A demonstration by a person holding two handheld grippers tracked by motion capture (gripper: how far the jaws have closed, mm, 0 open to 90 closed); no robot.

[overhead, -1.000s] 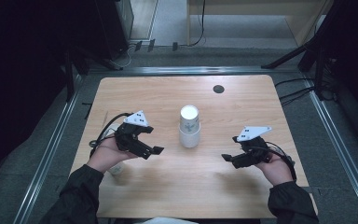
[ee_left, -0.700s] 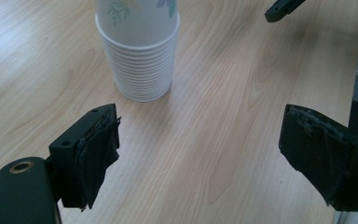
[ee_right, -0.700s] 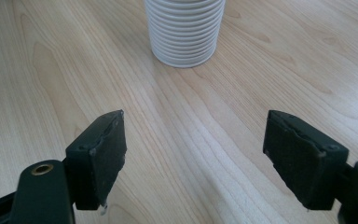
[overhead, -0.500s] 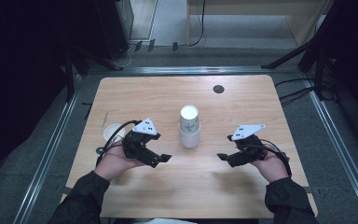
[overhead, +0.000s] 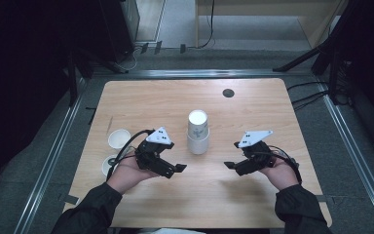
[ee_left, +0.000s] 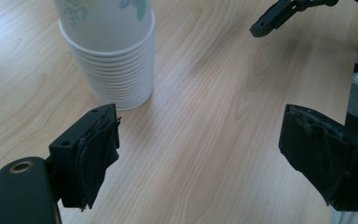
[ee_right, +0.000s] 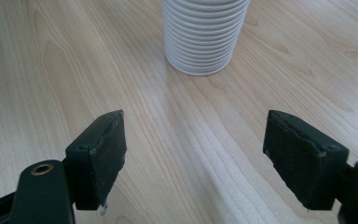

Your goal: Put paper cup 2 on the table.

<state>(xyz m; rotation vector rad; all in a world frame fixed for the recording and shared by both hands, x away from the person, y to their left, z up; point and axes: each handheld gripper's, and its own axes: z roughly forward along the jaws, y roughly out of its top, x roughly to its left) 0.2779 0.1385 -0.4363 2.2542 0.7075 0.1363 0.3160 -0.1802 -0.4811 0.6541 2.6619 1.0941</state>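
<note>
Off to the far side of my left gripper (overhead: pixel 173 168), toward the table's left edge, two single paper cups (overhead: pixel 119 138) sit apart from everything, one just beyond the other. My left gripper hovers over the wooden table (overhead: pixel 156 97) with its jaws spread wide and nothing between them; in the left gripper view the stack of paper cups (ee_left: pixel 109 56) stands ahead and to the left of the gap, just past the left pad (ee_left: pixel 98 156). That stack (overhead: pixel 197 131) lies between my two claws, upright, near both and touching neither. My right gripper (overhead: pixel 233 163) points toward it, jaws likewise parted and empty; in the right gripper view the stack's ribbed base (ee_right: pixel 204 39) sits straight ahead of the opening, a little way off.
</note>
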